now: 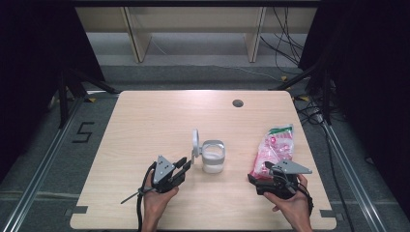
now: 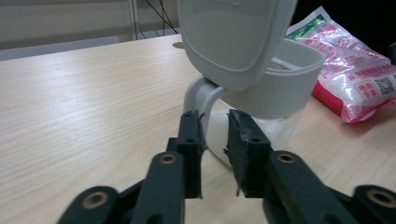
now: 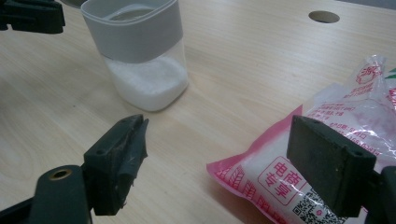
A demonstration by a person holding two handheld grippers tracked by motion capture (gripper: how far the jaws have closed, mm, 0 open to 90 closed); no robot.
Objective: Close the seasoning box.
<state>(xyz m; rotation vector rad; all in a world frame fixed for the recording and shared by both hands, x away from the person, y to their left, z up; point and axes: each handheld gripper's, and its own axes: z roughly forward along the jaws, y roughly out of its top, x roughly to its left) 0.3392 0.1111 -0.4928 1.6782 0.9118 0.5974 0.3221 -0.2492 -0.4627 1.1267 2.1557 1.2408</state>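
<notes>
A clear container (image 1: 212, 157) with a grey collar holds white granules and stands mid-table; its grey flip lid (image 1: 195, 140) is raised upright on the left side. My left gripper (image 1: 186, 163) points at the lid's hinge. In the left gripper view its jaws (image 2: 215, 116) stand a narrow gap apart just short of the hinge arm (image 2: 198, 93), with nothing pressed between them. A pink bag (image 1: 276, 145) of white granules lies to the right. My right gripper (image 1: 260, 173) is at the bag's near corner, jaws wide open (image 3: 219, 126), one jaw over the bag (image 3: 336, 140).
The wooden table (image 1: 145, 121) has a round cable hole (image 1: 237, 103) near its far edge. Beyond the far edge are floor, cables and shelf legs. Metal rails run along both sides of the table.
</notes>
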